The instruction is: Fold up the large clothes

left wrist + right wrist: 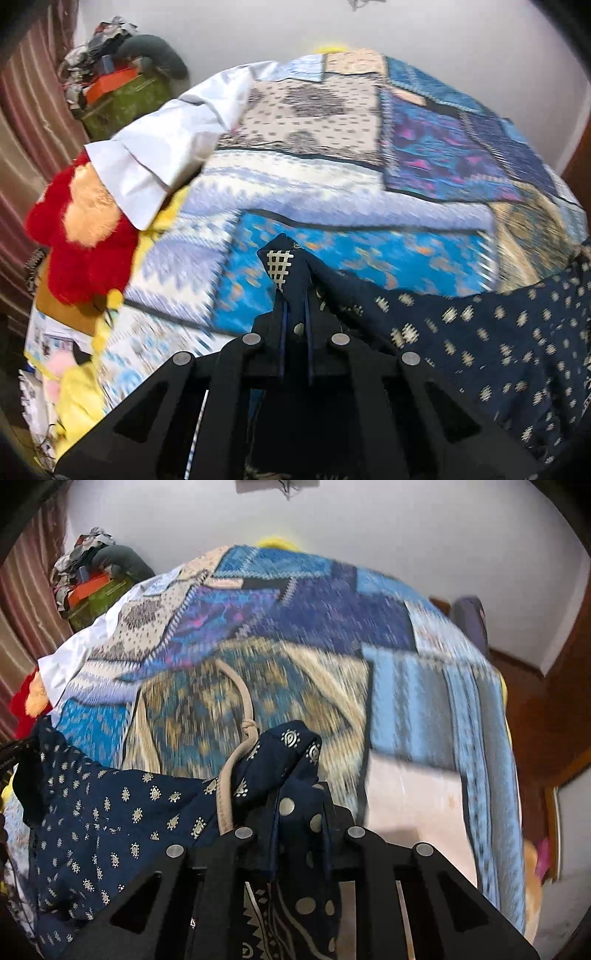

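Observation:
A navy garment with small cream motifs (480, 343) hangs between my two grippers above a patchwork bedspread (332, 177). My left gripper (293, 291) is shut on one corner of the cloth, where a cream lattice patch (279, 263) pokes up past the fingers. In the right wrist view the same navy garment (110, 830) stretches off to the left, and my right gripper (297, 797) is shut on another bunched corner of it. A beige drawstring cord (242, 716) with a knot rises from the fabric beside the right gripper.
A white cloth (166, 147) lies at the bed's left side over a red and orange plush toy (81, 236). A cluttered green box (122, 99) stands by the striped curtain (26, 122). Wooden furniture (554, 701) borders the bed on the right.

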{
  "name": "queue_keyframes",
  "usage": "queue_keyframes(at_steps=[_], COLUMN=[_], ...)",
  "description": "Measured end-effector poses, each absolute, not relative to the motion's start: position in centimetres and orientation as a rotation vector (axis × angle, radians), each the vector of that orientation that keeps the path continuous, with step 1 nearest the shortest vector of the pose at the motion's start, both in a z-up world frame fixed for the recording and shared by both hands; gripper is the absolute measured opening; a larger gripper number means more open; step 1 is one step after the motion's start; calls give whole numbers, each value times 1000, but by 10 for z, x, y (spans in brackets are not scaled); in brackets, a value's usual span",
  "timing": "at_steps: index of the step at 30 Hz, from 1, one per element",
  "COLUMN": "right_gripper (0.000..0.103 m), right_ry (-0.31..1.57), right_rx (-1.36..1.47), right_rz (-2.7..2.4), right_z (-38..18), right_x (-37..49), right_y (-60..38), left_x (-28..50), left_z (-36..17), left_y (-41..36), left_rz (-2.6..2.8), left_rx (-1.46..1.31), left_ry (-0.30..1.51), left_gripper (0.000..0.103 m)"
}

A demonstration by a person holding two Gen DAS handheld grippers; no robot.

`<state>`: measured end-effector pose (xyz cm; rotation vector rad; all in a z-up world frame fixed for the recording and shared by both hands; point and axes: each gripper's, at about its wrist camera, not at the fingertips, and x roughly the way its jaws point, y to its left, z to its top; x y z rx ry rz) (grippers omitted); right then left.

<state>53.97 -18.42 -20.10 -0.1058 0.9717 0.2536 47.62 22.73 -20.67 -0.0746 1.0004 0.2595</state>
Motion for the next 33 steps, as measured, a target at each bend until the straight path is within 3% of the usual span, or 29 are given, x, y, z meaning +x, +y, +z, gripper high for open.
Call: queue_keyframes(at_steps=[5, 9, 10, 12, 13, 14, 17, 20, 24, 28, 33], right_gripper=[15, 16, 20, 45, 65, 72, 75, 78, 81, 91, 96], right_ry=[956, 923, 897, 846, 824, 835, 911, 948, 924, 854, 809], right_rx=[-177, -331, -381, -443, -446, -411, -259, -221, -258, -260, -235], right_rz=[213, 208, 193, 127, 92, 100, 134, 146, 95, 112, 186], right_z=[-213, -224, -224, -226, -226, -226, -222, -215, -189, -145, -94], right_x=[581, 584, 580, 576, 575, 578, 585, 580, 551, 503, 438], right_y=[-161, -143, -140, -141, -147, -155, -178, -188, -199, -209, -210], left_x=[501, 514, 514, 516, 517, 517, 516, 504, 473, 431, 380], left_z=[-232, -267, -268, -270, -272, -273, -270, -261, -236, -192, -142], left_y=[256, 270, 268, 263, 261, 258, 255, 261, 261, 245, 234], left_rz=[342, 369, 371, 379, 384, 391, 419, 378, 310, 270, 214], left_rx=[-126, -119, -101, -44, -12, 16, 79, 76, 47, 49, -3], left_ry=[1068, 1119, 1109, 1098, 1100, 1104, 1109, 1127, 1133, 1075, 999], left_gripper=[8, 14, 15, 16, 19, 22, 42, 55, 59, 62, 73])
